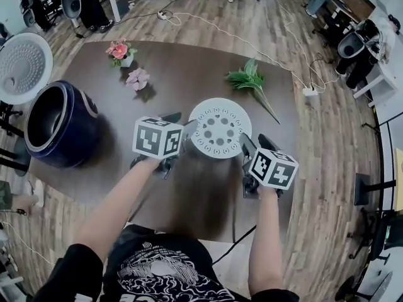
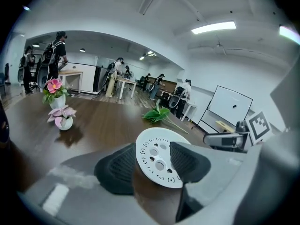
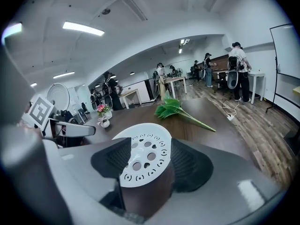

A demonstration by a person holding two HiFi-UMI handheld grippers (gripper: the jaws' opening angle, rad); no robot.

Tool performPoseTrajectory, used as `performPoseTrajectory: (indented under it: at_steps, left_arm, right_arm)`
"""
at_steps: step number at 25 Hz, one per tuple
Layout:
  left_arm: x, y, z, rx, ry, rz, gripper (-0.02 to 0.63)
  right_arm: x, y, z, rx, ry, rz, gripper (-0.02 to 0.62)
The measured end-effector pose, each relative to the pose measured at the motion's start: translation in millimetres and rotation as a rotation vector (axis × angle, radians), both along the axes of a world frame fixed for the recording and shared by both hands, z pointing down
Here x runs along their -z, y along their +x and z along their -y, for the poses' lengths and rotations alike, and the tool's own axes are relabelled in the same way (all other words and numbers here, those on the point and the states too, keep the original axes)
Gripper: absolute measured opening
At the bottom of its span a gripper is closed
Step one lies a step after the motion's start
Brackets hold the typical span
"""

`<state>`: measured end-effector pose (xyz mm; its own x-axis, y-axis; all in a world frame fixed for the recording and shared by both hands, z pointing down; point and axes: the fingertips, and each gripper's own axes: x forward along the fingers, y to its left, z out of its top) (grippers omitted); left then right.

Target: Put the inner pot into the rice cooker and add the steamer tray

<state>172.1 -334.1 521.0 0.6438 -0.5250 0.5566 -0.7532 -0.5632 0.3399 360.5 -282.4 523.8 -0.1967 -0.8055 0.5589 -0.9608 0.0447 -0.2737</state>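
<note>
A: Progress?
B: Pot step looked done, my guess: no loose pot on the table (image 1: pixel 189 68). The rice cooker (image 1: pixel 75 137) sat well off the left gripper's (image 1: pixel 181 123) outer side, with something dark inside. Tray step not done.
A: Tray where?
B: Steamer tray (image 1: pixel 220 129) lay flat on the table, between the 2 grippers, just ahead of their tips. Left gripper's jaws stood wide, tray showing in the gap, pads off it. Right gripper (image 1: pixel 255 145) same: wide, gripping nothing.
A: Left to do?
B: Grip, lift, carry to cooker, seat it.
A: Unclear bits?
B: Cooker's inside too dark to confirm the pot. Jaws covered the tray's near rim in both gripper views. Cooker lid (image 1: pixel 24 65) was cut off at the head view's edge.
</note>
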Motion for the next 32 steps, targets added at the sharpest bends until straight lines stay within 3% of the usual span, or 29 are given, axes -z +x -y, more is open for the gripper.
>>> performPoseTrajectory:
  at_steps: [9,20,28,32]
  left_arm:
    - [-32,3,11,0.097,-0.073,0.007,0.227]
    - [-75,6,18,0.143,-0.184,-0.003,0.222]
    - [-88,10,18,0.171,-0.264,-0.084,0.156]
    - [-88,13,17,0.164,-0.271,-0.12,0.102]
  right_arm:
    - [-44,10,15,0.023,-0.077,0.053,0.241]
    - [-78,21,21,-0.004,-0.145,0.089,0.218]
    - [-84,17,25,-0.002,-0.149,0.163,0.199]
    - [-83,12,26,0.003,-0.135,0.169,0.13]
